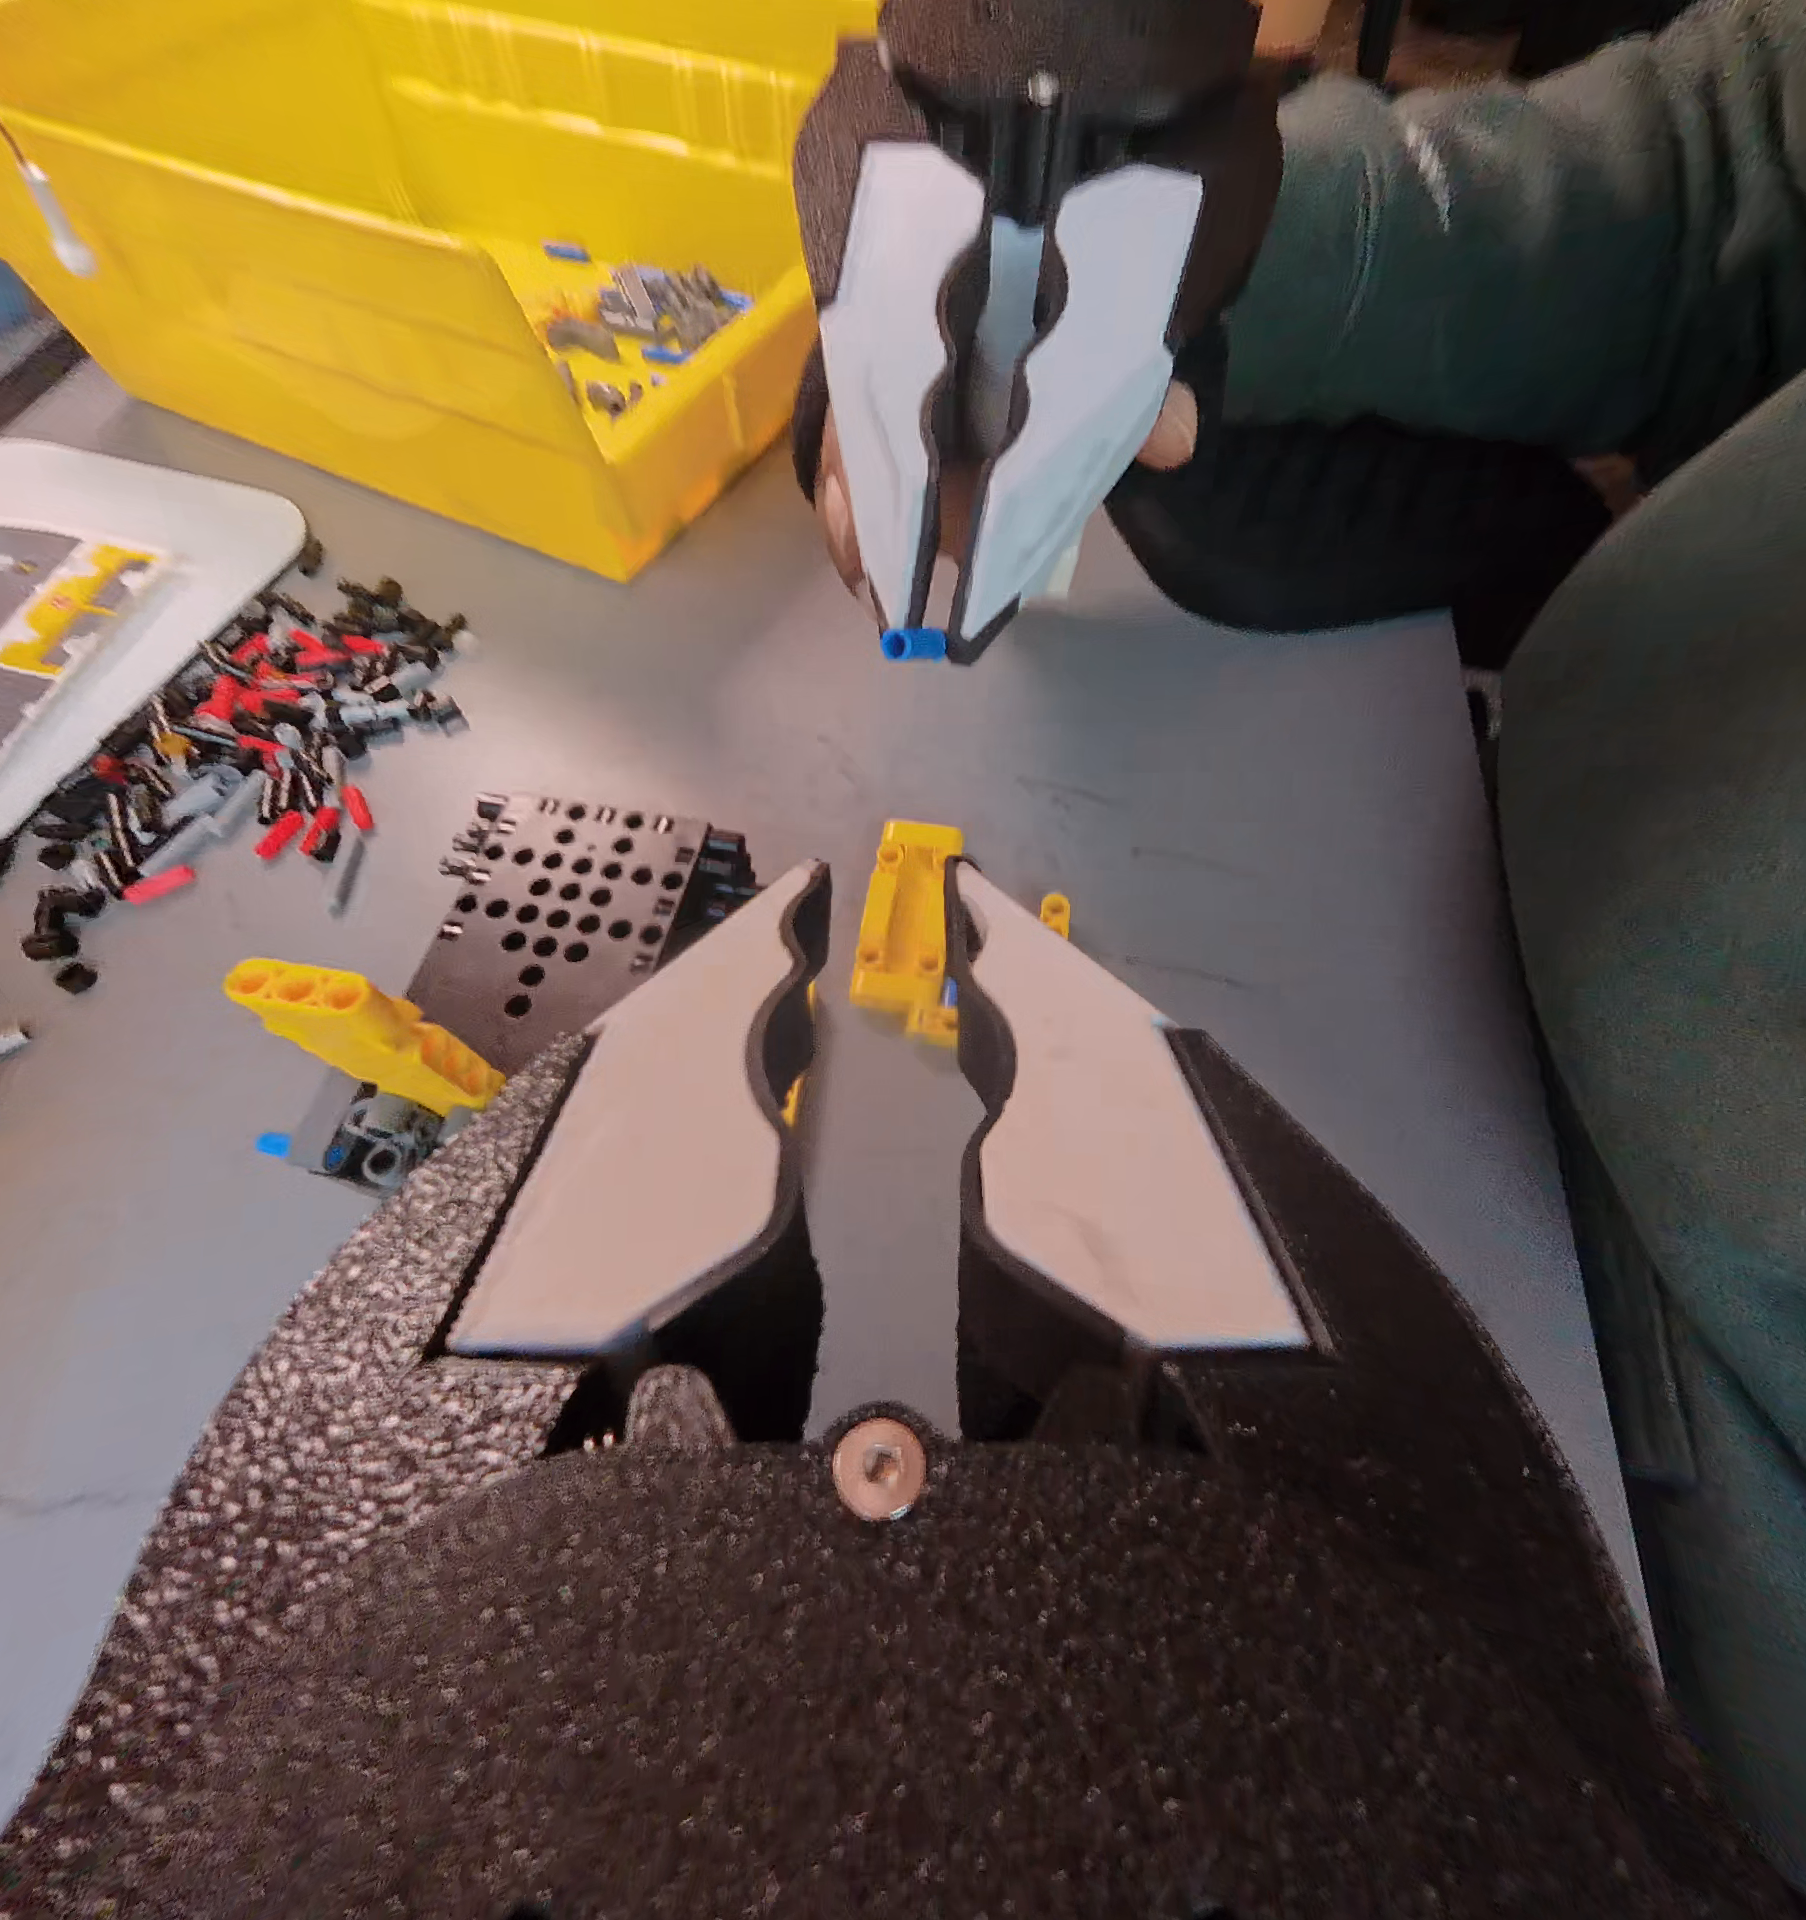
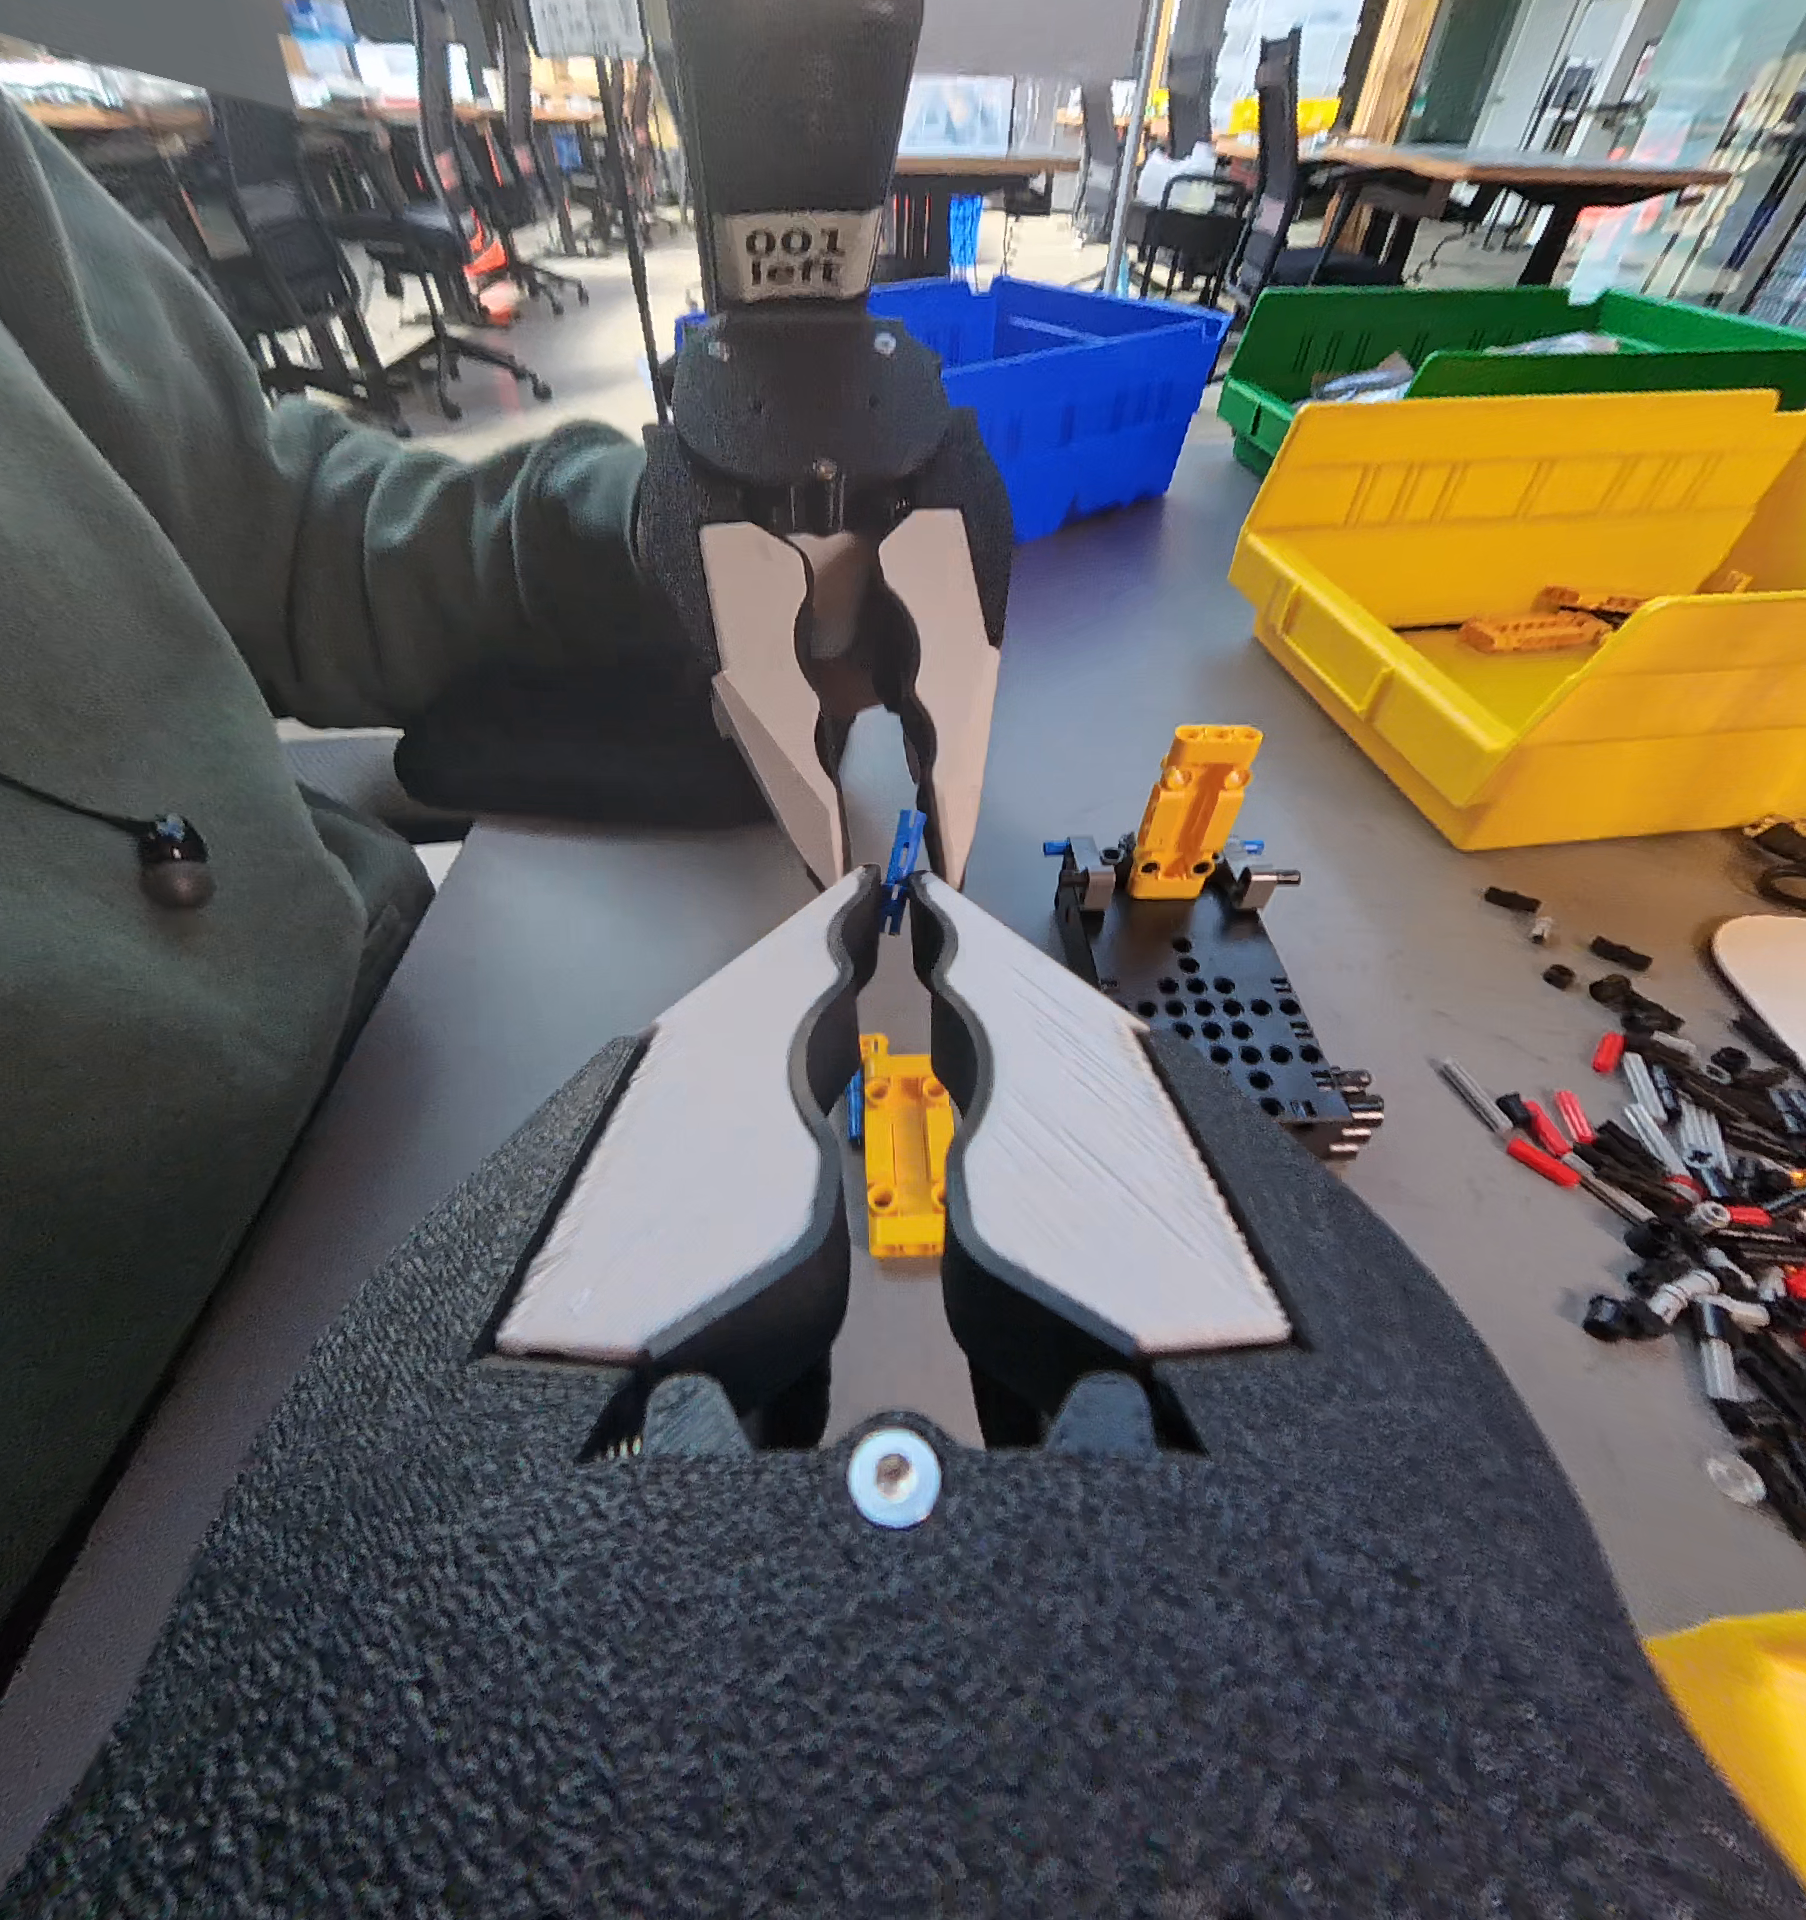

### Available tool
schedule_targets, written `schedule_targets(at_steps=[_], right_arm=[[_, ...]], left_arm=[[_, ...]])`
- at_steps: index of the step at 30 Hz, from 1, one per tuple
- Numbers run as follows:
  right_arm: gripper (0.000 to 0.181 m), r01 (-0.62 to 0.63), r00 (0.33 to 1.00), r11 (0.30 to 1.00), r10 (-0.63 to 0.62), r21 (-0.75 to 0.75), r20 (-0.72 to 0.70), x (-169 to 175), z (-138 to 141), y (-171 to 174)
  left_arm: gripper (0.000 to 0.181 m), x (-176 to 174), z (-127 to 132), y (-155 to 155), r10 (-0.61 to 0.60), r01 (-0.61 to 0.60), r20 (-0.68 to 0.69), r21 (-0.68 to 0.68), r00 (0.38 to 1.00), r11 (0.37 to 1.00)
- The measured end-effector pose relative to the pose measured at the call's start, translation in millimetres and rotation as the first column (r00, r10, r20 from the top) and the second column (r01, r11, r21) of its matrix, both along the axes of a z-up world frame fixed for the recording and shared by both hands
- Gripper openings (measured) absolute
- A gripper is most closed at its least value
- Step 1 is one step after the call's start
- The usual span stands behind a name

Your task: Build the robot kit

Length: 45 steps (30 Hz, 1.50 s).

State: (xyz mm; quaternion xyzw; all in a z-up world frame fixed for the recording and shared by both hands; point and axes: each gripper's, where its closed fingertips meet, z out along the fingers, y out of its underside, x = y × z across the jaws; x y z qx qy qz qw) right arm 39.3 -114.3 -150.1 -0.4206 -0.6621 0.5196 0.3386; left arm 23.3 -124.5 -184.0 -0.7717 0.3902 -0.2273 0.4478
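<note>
A smooth grey surface in an open office with desks and black chairs carries ribbed yellow plastic bins, a perforated black plate and a heap of red, black and grey pins. The right hand-held gripper, with matte grey wavy-edged fingers, is clamped on a small blue pin. The left hand-held gripper, jaws apart, hovers over a studded yellow brick on the surface.

We see a blue pin, a yellow block on our grey table, a black plate full of round holes, red, black and grey bits, and yellow, blue and green bins.
</note>
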Motion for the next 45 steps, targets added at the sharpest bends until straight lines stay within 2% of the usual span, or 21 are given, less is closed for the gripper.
schedule_targets(at_steps=[3, 6, 9, 13, 20, 26, 30, 36, 38, 41, 43, 45], right_arm=[[0.005, 0.025, 0.996, 0.995, -0.033, -0.092, -0.087, -7, 17, -1], [0.005, 0.032, 0.986, 0.98, -0.064, -0.195, -0.156, -10, 32, 0], [0.005, 0.015, 0.979, 0.961, -0.07, -0.276, -0.191, -8, 43, 0], [0.005, 0.025, 0.972, 0.953, -0.093, -0.301, -0.215, -7, 48, 4], [0.005, -0.025, 0.97, 0.899, -0.084, -0.437, -0.229, -7, 55, 5], [0.004, -0.036, 0.973, 0.858, -0.087, -0.513, -0.214, -7, 54, 10], [0.005, -0.004, 0.98, 0.912, -0.079, -0.411, -0.184, -7, 45, 10], [0.005, 0.046, 0.988, 0.996, -0.057, -0.08, -0.141, -11, 23, 1], [0.005, 0.06, 0.989, 0.998, -0.055, 0.032, -0.138, -11, 18, -2], [0.005, 0.084, 0.987, 0.987, -0.064, 0.139, -0.147, -11, 15, -3], [0.005, 0.101, 0.98, 0.984, -0.073, 0.149, -0.186, -10, 22, -2], [0.005, 0.115, 0.97, 0.984, -0.081, 0.139, -0.229, -9, 31, -1]], left_arm=[[0.021, 7, 24, 9, 0.026, -0.036, 0.112, 0.095, 0.993, 0.995], [0.026, 14, 41, 10, 0.012, -0.041, 0.223, 0.129, 0.975, 0.991], [0.038, 9, 48, 17, 0.057, -0.101, 0.285, 0.14, 0.957, 0.985], [0.043, 7, 53, 20, 0.075, -0.131, 0.338, 0.145, 0.938, 0.981], [0.024, 12, 52, 25, 0.081, -0.137, 0.359, 0.134, 0.93, 0.981], [0.02, 12, 58, 26, 0.07, -0.132, 0.394, 0.132, 0.916, 0.982], [0.021, 8, 67, 19, 0.022, -0.081, 0.464, 0.109, 0.886, 0.991], [0.013, 13, 61, 13, -0.007, -0.01, 0.494, 0.032, 0.87, 0.999], [0.004, 15, 60, 11, -0.019, 0.013, 0.504, 0.015, 0.864, 1.0], [0.004, 15, 57, 11, -0.015, 0.016, 0.491, 0.003, 0.871, 1.0], [0.004, 14, 62, 10, -0.018, 0.018, 0.514, 0.005, 0.857, 1.0], [0.003, 12, 70, 10, -0.01, 0.02, 0.58, -0.01, 0.815, 1.0]])
